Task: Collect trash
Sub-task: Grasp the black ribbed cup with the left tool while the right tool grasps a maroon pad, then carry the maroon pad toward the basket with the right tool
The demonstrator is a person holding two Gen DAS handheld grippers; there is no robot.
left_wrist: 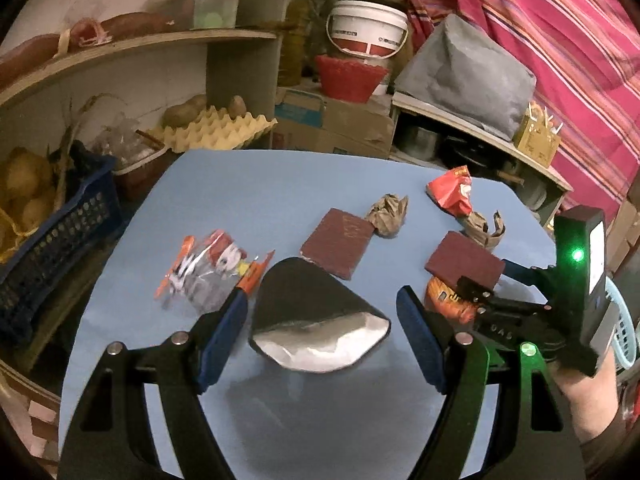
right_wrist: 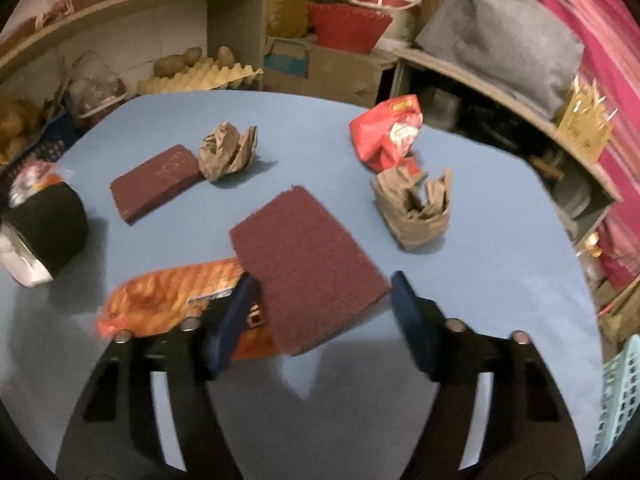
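Note:
On the blue table (left_wrist: 200, 200) lie a black bag with a silver inside (left_wrist: 316, 320), a clear orange-printed wrapper (left_wrist: 204, 272), two crumpled brown papers (left_wrist: 388, 214) (right_wrist: 416, 208), a red snack bag (right_wrist: 388, 136) and an orange wrapper (right_wrist: 172, 296). My left gripper (left_wrist: 320, 316) is open, its fingers either side of the black bag. My right gripper (right_wrist: 320, 300) is open around the near edge of a maroon scouring pad (right_wrist: 308, 264), which lies partly on the orange wrapper. It also shows in the left wrist view (left_wrist: 476, 292).
A second maroon pad (right_wrist: 156, 188) lies mid-table. A dark blue crate (left_wrist: 52, 240) stands left of the table and a pale turquoise basket (right_wrist: 620, 392) at the right edge. Shelves with an egg tray (left_wrist: 216, 128), boxes and buckets stand behind.

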